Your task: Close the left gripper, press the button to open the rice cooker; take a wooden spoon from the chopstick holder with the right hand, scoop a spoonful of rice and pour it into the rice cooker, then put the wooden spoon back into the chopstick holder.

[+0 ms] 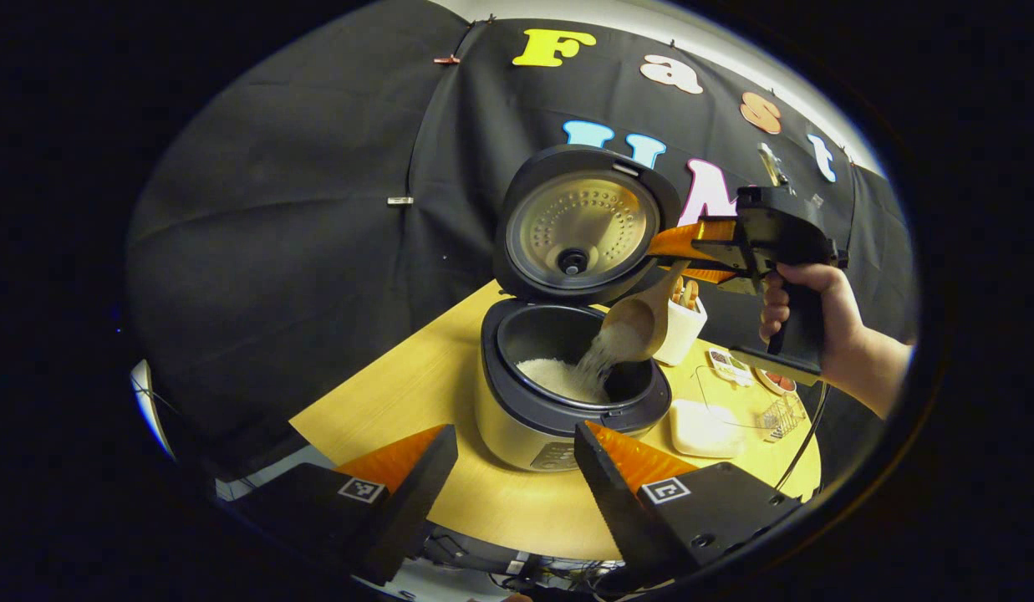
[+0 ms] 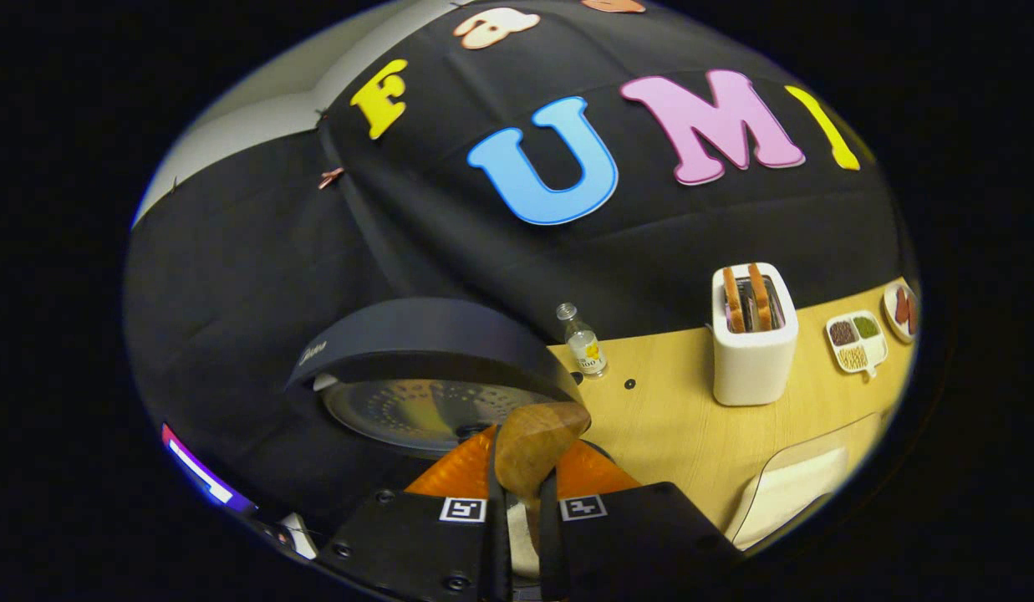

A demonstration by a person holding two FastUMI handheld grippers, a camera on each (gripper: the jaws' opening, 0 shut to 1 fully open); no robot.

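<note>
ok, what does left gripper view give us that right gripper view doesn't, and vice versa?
Left gripper view: rice in the cooker's pot, more falling from the tipped wooden spoon, the chopstick holder, the hand carrying the right gripper, and the left gripper with jaws apart.
Right gripper view: a small bottle, a toaster with two slices, a divided dish.
Both: the raised cooker lid, the spoon, the wooden table.

Wood table [image 2: 675, 435]: rice cooker [image 1: 533, 426], toaster [image 2: 752, 351], bottle [image 2: 582, 341], sectioned dish [image 2: 855, 341].
</note>
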